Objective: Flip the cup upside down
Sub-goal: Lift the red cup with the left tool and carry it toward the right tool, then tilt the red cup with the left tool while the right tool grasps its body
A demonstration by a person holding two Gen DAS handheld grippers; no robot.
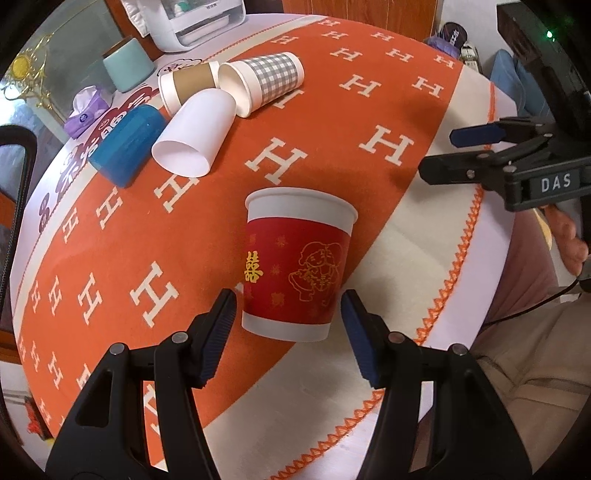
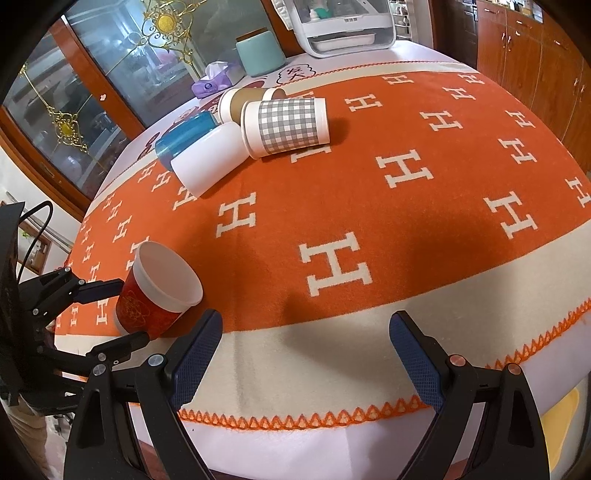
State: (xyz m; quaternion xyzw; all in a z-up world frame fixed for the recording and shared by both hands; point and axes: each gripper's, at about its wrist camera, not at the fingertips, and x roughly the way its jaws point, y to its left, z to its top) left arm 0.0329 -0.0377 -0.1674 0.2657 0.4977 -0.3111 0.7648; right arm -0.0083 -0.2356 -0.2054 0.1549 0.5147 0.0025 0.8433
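Note:
A red paper cup (image 1: 297, 266) with gold drawings and a white rim stands upright, mouth up, on the orange H-patterned cloth (image 1: 207, 236). My left gripper (image 1: 288, 310) is open, its two fingers on either side of the cup's lower part, not touching it. In the right wrist view the same cup (image 2: 157, 291) stands at the left between the left gripper's fingers (image 2: 99, 290). My right gripper (image 2: 304, 332) is open and empty over the cloth's cream border near the table edge; it also shows in the left wrist view (image 1: 443, 153) at the far right.
Several cups lie on their sides at the back: a white one (image 1: 194, 134), a grey checked one (image 1: 262, 83), a brown-sleeved one (image 1: 188, 86) and a blue one (image 1: 127, 147). Behind stand a teal canister (image 1: 127, 68), a purple tissue pack (image 1: 86, 109) and a white appliance (image 1: 195, 22).

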